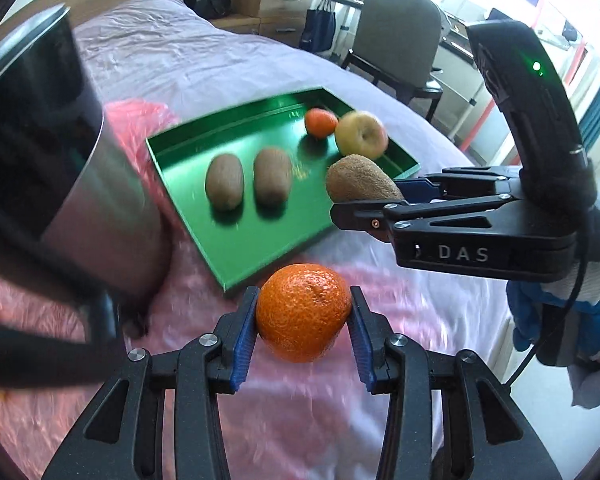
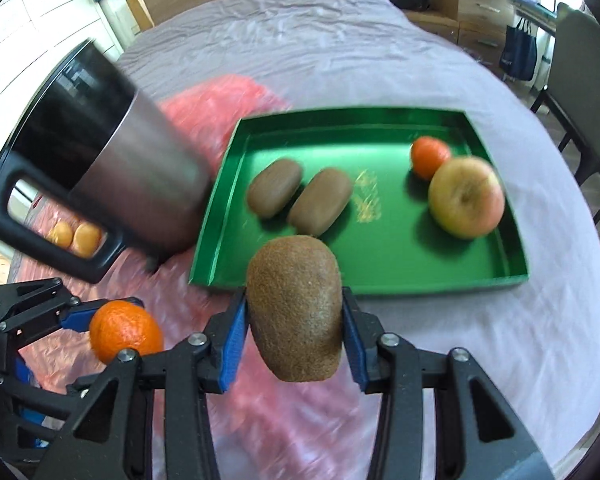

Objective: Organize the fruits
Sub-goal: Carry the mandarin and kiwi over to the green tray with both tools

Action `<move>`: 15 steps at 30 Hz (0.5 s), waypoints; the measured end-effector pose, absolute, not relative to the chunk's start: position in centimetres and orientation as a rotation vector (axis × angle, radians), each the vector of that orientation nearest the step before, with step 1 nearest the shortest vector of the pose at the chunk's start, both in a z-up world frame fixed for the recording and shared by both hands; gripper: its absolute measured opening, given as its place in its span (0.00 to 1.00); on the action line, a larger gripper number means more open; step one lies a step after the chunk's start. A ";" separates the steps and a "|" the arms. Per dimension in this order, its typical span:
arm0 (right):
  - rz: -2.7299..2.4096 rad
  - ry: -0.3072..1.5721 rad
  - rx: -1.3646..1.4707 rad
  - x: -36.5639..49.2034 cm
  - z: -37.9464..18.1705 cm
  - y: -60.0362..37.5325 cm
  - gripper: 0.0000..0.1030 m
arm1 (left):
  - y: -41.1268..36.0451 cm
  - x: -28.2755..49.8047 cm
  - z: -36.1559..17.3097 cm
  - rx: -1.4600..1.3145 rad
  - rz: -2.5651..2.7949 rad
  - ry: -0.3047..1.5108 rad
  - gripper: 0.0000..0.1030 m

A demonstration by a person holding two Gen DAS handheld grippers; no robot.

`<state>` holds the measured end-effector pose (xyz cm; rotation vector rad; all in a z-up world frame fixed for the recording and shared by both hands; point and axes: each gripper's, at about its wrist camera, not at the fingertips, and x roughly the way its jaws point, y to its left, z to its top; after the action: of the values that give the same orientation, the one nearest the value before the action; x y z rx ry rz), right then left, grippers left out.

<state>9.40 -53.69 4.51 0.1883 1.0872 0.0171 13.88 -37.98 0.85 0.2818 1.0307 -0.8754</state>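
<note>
While your left tongs pinched the mandarin & right tongs the kiwi, the mug at 10 o'clock risked a knock.

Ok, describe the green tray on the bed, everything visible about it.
The green tray is a shallow rectangle with low upright walls and a glossy, metallic-looking finish, with a faint gold mark on its floor. It lies flat on the lilac bedsheet, one corner over the pink plastic sheet. Inside are two kiwis side by side, a mandarin and an apple. Neither tongs touch it.
</note>
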 end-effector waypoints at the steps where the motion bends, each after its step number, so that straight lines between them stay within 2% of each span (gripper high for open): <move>1: 0.012 1.076 0.187 10.1 4.5 -54.5 0.00 | -38.4 14.5 1.0 0.280 -0.863 1.022 0.36; 15: -0.027 0.998 0.155 21.8 1.9 -60.3 0.00 | -42.2 20.3 -3.6 0.274 -0.675 1.014 0.36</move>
<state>21.80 -60.26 1.94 0.1546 0.9984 -0.0269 20.33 -42.23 -3.63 0.2740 1.0136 -0.6752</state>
